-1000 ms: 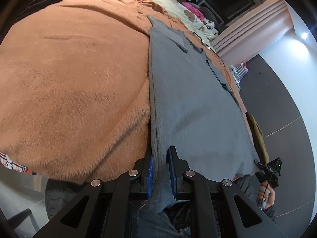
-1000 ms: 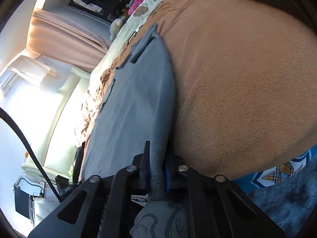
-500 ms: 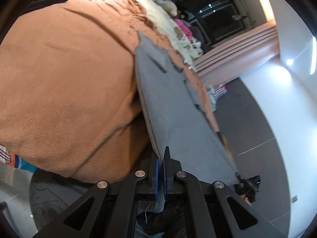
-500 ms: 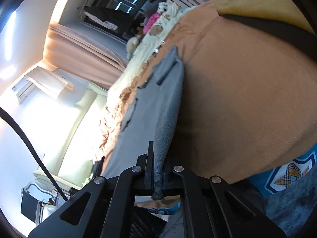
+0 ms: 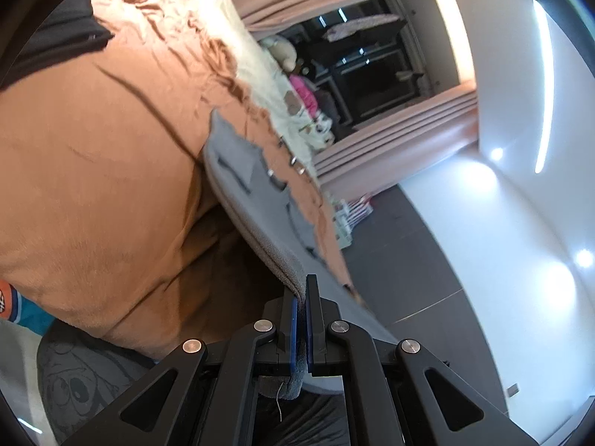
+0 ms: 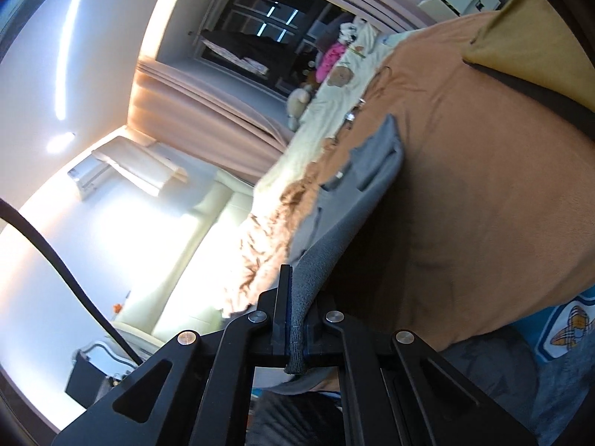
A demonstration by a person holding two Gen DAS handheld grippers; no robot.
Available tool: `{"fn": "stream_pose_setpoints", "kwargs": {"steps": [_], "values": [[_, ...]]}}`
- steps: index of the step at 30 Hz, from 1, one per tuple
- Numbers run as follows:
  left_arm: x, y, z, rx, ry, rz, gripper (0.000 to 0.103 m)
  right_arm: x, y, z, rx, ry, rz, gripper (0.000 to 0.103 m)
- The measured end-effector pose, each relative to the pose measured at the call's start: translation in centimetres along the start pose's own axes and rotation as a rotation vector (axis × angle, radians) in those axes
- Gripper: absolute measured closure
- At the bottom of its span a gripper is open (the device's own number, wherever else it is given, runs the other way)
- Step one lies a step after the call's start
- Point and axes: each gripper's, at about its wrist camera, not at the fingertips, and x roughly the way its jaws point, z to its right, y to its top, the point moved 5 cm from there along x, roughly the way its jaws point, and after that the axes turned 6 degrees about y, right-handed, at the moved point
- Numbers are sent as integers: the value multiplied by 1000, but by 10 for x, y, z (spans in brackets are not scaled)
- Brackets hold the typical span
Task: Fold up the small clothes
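A grey garment (image 5: 253, 200) stretches from my grippers toward the far side of an orange-brown bed cover (image 5: 93, 156). Its near end hangs lifted above the cover; its far end with a flap rests on the bed. My left gripper (image 5: 302, 290) is shut on one near corner of the grey garment. In the right wrist view the same grey garment (image 6: 357, 204) runs away from me, and my right gripper (image 6: 297, 297) is shut on its other near corner. A dark shadow lies on the cover (image 6: 483, 148) under the raised cloth.
A cream quilt (image 5: 253, 59) with soft toys and a pink item (image 6: 331, 55) lies at the far end of the bed. Pink curtains (image 5: 390, 137) and a dark window stand beyond. A black cloth (image 5: 48, 48) and a yellow cloth (image 6: 531, 37) lie on the cover's edges.
Both grippers have risen and tilted up, lifting the near edge of the grey garment off the bed cover. More of the room and curtains shows now. The grips are unchanged.
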Motion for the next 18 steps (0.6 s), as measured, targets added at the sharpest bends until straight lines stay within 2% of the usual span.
{"fn": "stream_pose_setpoints", "kwargs": {"steps": [6,18], "values": [[-37,12,29,4,-75,84,101,-6,-4,-17,-21,71,21,103],[-122,17,87,64,-195,215,101,-16,-7,-47,-103,140,72,103]]}}
